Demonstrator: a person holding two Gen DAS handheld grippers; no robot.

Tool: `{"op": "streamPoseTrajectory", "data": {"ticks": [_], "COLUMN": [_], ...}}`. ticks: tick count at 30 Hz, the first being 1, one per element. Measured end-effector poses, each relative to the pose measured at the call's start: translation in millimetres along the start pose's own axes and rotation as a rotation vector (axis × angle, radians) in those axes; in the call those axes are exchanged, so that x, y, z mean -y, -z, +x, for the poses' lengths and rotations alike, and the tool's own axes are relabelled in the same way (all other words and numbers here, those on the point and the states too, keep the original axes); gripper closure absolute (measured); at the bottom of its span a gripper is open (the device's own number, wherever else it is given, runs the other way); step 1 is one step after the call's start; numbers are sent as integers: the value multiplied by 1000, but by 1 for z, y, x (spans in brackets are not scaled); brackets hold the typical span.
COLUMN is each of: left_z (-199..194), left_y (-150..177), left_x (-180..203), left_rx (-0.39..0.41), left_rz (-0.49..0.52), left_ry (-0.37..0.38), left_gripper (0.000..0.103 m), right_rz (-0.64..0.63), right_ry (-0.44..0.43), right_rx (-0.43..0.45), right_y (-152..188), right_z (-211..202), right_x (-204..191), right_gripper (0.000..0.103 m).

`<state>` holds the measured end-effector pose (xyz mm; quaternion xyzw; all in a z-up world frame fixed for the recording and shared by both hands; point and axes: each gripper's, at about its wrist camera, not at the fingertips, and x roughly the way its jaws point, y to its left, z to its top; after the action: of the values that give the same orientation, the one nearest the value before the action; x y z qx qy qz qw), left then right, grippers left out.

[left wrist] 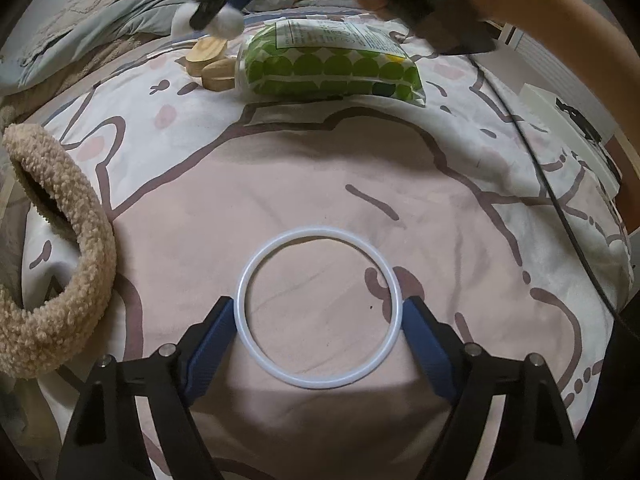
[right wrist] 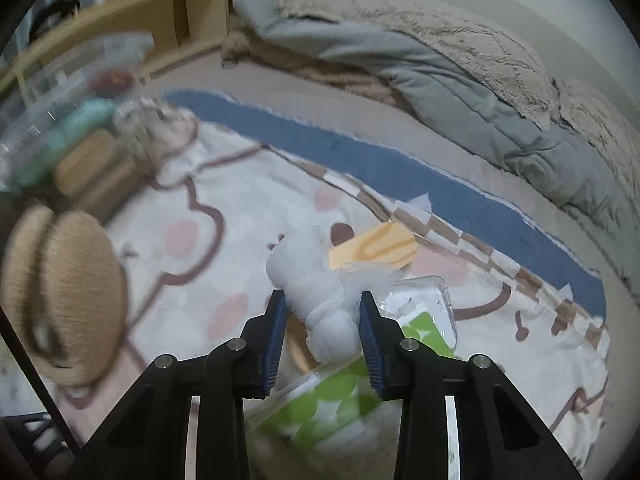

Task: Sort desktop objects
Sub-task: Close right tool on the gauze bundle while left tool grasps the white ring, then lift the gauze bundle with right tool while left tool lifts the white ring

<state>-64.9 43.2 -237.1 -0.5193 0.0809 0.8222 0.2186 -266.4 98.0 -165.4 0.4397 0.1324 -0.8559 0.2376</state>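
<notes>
My left gripper (left wrist: 318, 312) is open, its blue fingers on either side of a white plastic ring (left wrist: 320, 308) that lies flat on the pink blanket. My right gripper (right wrist: 324, 320) is shut on a white mesh-wrapped bundle (right wrist: 316, 288) and holds it in the air above a green dotted packet (right wrist: 332, 392). In the left wrist view the right gripper (left wrist: 216, 20) with the white bundle (left wrist: 228, 22) hangs at the top, over the green packet (left wrist: 328, 66) and the wooden pieces (left wrist: 212, 60).
A fluffy beige basket (left wrist: 60, 280) stands at the left; it shows blurred in the right wrist view (right wrist: 64, 292). A clear box (right wrist: 60, 128) with items sits far left. A wooden piece (right wrist: 372, 246) lies beyond the bundle. Folded bedding (right wrist: 440, 60) is behind. A black cable (left wrist: 552, 184) runs on the right.
</notes>
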Motion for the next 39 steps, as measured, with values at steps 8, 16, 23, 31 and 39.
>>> {"op": "streamPoseTrajectory", "data": {"ticks": [8, 16, 23, 31, 39], "left_z": [-17, -22, -17, -8, -6], "left_y": [3, 10, 17, 26, 28], "left_x": [-5, -7, -3, 0, 0], "left_rx": [46, 46, 13, -13, -14], "left_rz": [-1, -9, 15, 28, 28], "left_ry": [-31, -47, -50, -64, -61], "left_gripper": [18, 18, 18, 7, 7], "right_rz": [49, 65, 40, 18, 29], "right_ry": [-133, -171, -187, -203, -193], "right_rx": [-35, -223, -318, -277, -269], "right_y": [41, 120, 165, 180, 182], "right_z": [-53, -63, -70, -81, -72], "right_x": [-8, -29, -46, -48, -40], "right_gripper": [66, 66, 66, 35, 34]}}
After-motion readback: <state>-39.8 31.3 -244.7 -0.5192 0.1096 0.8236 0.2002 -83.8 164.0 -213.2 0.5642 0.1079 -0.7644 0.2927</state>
